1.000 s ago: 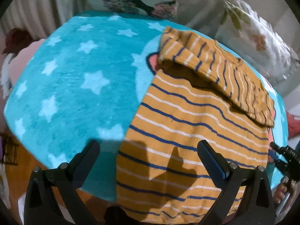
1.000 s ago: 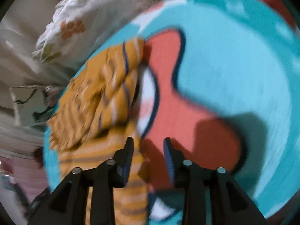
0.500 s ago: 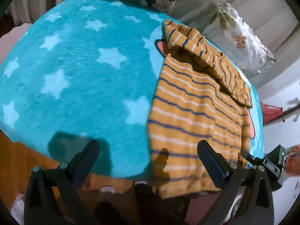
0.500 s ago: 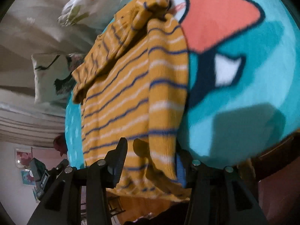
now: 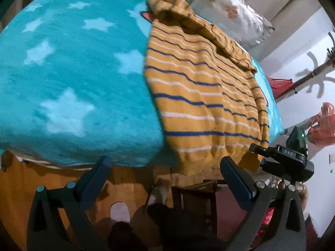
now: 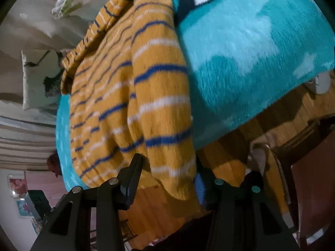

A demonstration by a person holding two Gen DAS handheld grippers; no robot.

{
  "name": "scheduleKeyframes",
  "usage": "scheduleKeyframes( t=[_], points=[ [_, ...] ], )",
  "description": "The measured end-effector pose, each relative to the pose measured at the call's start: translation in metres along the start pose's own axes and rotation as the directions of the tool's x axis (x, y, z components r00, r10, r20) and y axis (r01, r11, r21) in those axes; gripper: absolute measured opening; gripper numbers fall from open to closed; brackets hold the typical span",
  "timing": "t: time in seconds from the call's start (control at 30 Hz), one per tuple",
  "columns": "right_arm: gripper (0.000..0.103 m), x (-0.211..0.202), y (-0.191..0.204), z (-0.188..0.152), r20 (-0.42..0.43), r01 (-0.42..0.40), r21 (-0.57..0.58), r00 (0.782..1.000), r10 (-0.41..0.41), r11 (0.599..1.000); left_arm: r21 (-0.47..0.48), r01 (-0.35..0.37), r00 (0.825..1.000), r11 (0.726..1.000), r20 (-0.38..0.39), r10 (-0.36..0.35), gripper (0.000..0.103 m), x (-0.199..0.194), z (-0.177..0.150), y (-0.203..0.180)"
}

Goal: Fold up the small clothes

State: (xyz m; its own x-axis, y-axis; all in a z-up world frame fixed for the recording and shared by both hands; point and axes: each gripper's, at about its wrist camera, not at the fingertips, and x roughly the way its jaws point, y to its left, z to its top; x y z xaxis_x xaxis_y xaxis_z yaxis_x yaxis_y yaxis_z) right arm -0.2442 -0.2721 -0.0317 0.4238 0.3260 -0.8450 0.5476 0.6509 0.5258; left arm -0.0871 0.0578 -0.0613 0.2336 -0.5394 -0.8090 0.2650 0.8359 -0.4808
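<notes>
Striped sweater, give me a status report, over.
Left tool open, empty, short of the hem. Right tool astride the striped sweater hem at the blanket edge, grip unclear. Sweater top folded over; nothing in the way.

Wooden floor [image 5: 129, 190], white wall [image 5: 322, 48]

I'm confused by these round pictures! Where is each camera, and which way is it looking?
Left wrist: sits on the left tool, looking down over the striped sweater on the star blanket; its open fingers show.
Right wrist: sits on the right tool, at the sweater's hanging hem; fingers straddle it.
Shared: sweater, blanket, floral pillow.
</notes>
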Motion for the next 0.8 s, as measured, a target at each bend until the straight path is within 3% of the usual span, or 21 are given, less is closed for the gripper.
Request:
scheduleKeyframes(
  t=[0.17, 0.3, 0.37, 0.4, 0.43, 0.57, 0.8],
  points=[
    [0.051, 0.01, 0.016, 0.008, -0.015, 0.102, -0.105, 0.994, -0.105, 0.989, -0.034, 0.016, 1.0, 0.999, 0.012, -0.015, 0.103, 0.026, -0.001, -0.008],
    [0.05, 0.016, 0.023, 0.019, -0.036, 0.13, -0.151, 0.99, -0.137, 0.98, -0.074, 0.036, 0.999, 0.997, 0.026, -0.034, 0.101, 0.041, -0.003, -0.023],
    [0.029, 0.017, 0.028, 0.022, -0.056, 0.114, -0.19, 0.99, -0.126, 0.975, -0.073, 0.074, 0.997, 0.995, 0.008, -0.074, 0.06, 0.047, -0.003, -0.035],
    [0.024, 0.015, 0.031, 0.022, -0.069, 0.101, -0.213, 0.991, -0.118, 0.972, -0.072, 0.057, 0.998, 0.996, -0.03, -0.059, 0.024, 0.051, -0.003, -0.041],
    [0.019, 0.012, 0.033, 0.021, -0.078, 0.097, -0.242, 0.99, -0.119, 0.965, -0.075, 0.008, 0.999, 0.997, -0.053, -0.012, 0.01, 0.053, -0.004, -0.045],
    [0.015, -0.009, 0.047, 0.019, -0.083, 0.066, -0.355, 0.991, -0.102, 0.932, -0.167, 0.004, 1.0, 0.986, -0.008, -0.006, 0.009, 0.03, -0.009, -0.05],
    [0.014, -0.058, 0.054, 0.026, -0.059, -0.038, -0.449, 0.998, 0.013, 0.893, -0.227, 0.009, 0.988, 0.974, 0.155, 0.026, 0.009, -0.031, -0.002, -0.069]
  ],
)
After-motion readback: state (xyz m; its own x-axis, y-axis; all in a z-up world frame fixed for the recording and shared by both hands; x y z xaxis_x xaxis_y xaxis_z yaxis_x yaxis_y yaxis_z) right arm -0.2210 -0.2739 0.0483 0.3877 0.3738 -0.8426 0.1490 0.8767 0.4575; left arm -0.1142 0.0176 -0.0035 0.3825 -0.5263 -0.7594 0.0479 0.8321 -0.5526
